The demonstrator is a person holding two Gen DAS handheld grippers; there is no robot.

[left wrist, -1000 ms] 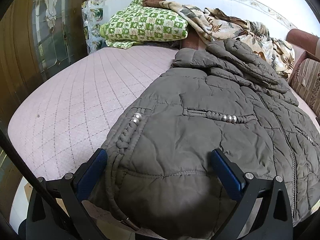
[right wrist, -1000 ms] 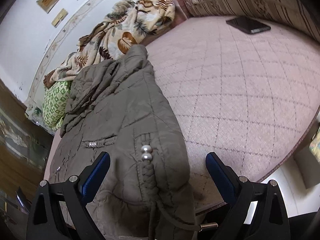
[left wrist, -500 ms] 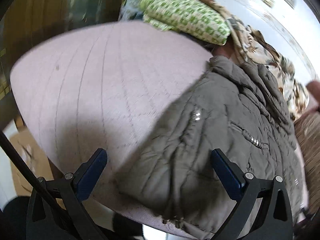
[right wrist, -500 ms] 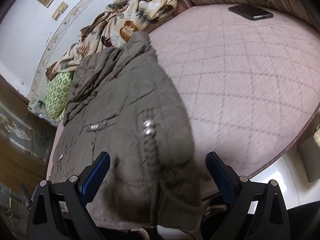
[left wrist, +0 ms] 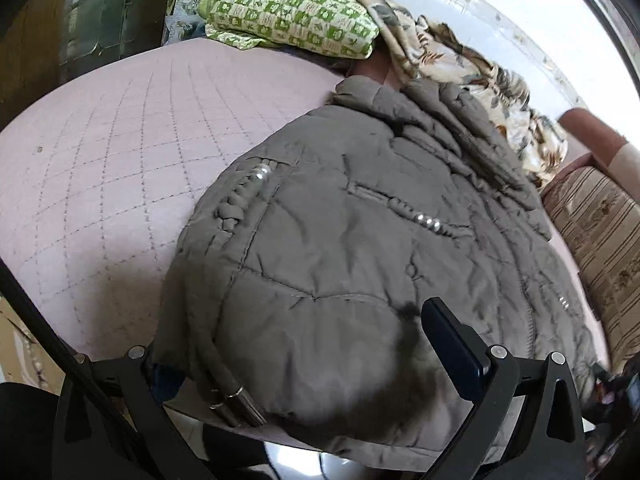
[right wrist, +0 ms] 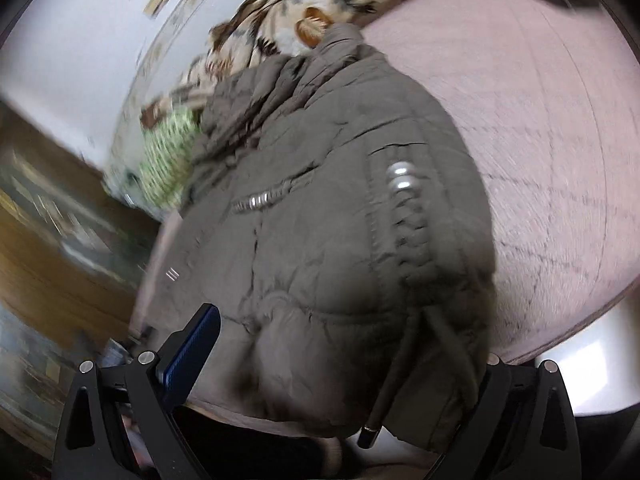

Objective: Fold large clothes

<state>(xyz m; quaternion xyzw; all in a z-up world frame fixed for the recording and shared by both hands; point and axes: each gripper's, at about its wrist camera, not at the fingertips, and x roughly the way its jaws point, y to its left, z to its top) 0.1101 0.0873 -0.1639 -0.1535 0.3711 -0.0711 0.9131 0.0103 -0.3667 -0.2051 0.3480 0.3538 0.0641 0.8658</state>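
A grey-brown quilted padded jacket (left wrist: 360, 240) lies lengthwise on a pink quilted bed (left wrist: 120, 152), hem toward me and hanging over the bed's front edge. My left gripper (left wrist: 308, 364) is open and straddles the hem's left corner; its left finger is hidden under the cloth. In the blurred right wrist view the same jacket (right wrist: 340, 220) fills the middle. My right gripper (right wrist: 336, 356) is open around the hem's right corner, its right finger hidden behind the fabric. Drawcords with metal tips (left wrist: 240, 404) dangle from the hem.
A green checked pillow (left wrist: 288, 20) and a leaf-print blanket (left wrist: 460, 60) are piled at the head of the bed. A striped cushion (left wrist: 596, 232) lies at the right. A dark wooden glazed cabinet (left wrist: 80, 20) stands left of the bed.
Both grippers swung out from the bed and came back in low at the hem. The jacket's bottom edge now lies between the open fingers of each gripper, covering one finger of each.
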